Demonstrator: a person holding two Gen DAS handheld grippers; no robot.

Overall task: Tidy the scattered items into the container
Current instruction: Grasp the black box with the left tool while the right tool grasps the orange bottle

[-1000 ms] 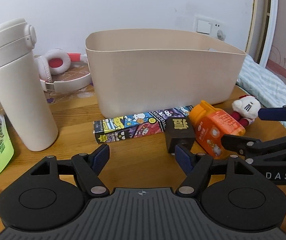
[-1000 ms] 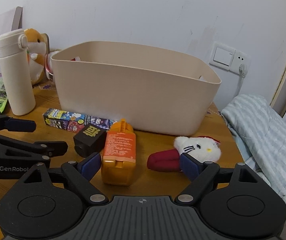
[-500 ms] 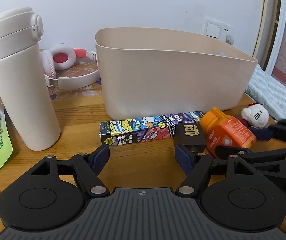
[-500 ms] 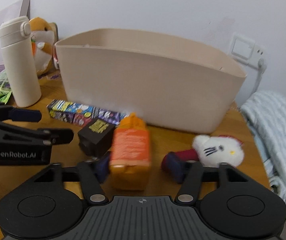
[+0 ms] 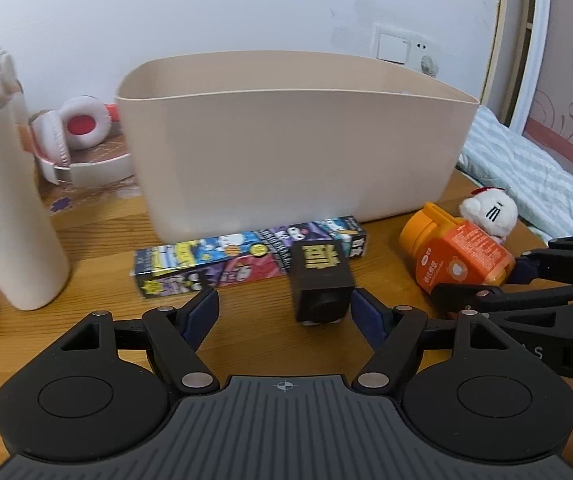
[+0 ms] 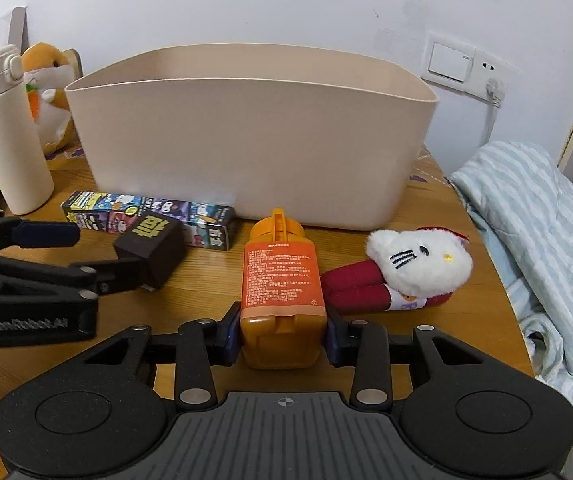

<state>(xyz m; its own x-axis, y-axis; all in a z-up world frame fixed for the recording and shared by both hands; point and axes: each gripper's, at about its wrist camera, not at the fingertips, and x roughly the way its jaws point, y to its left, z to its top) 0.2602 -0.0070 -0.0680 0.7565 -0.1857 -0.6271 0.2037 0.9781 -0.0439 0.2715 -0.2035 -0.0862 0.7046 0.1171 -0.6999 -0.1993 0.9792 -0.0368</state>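
Right gripper (image 6: 284,334): its jaws have just been closing and now clamp the base of the orange bottle (image 6: 280,280), which lies flat on the tabletop (image 6: 214,280) with its cap toward the container; a hold low on the body probably suits lifting it over the rim.
Left gripper (image 5: 284,314): jaws apart, empty, with the small black box (image 5: 320,284) between them, untouched, apparently lined up for the next pickup.
Container (image 6: 246,148): beige tub just behind the items, nothing visible inside from here.
Still scattered: cartoon-printed carton (image 5: 246,256), white plush toy (image 6: 414,270), cream flask (image 6: 6,136).
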